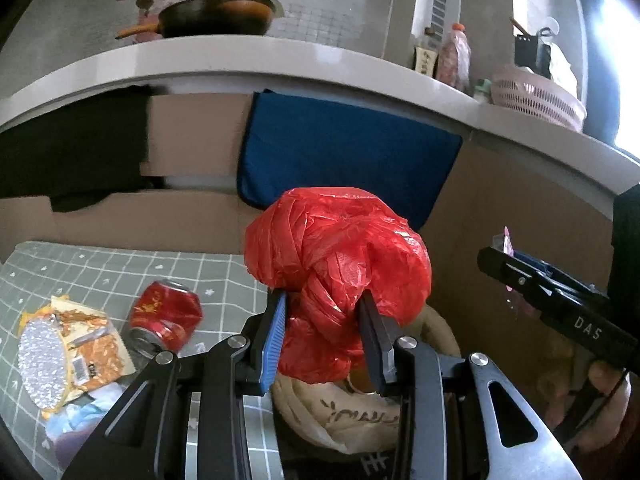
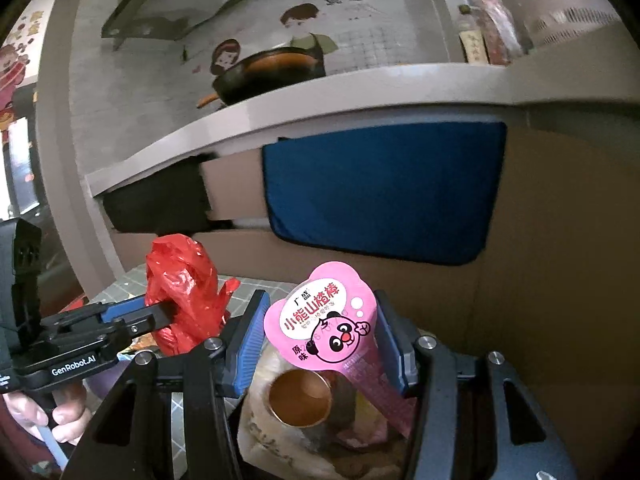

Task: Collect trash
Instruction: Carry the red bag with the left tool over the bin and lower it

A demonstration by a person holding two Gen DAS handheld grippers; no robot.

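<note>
From my end, the left gripper (image 1: pixel 324 336) is clamped on a crumpled red plastic bag (image 1: pixel 340 268), and the right gripper (image 2: pixel 320 344) is pinching a pink snack wrapper (image 2: pixel 328 328) with a cartoon panda on it. Both are held right above the beige bag (image 1: pixel 340 424) on the floor, which already has a copper-coloured cup (image 2: pixel 300 400) in it. A crushed red can (image 1: pixel 164 316) and an orange wrapper (image 1: pixel 80 340) are still lying on the grey checked mat (image 1: pixel 120 268) off to the left.
</note>
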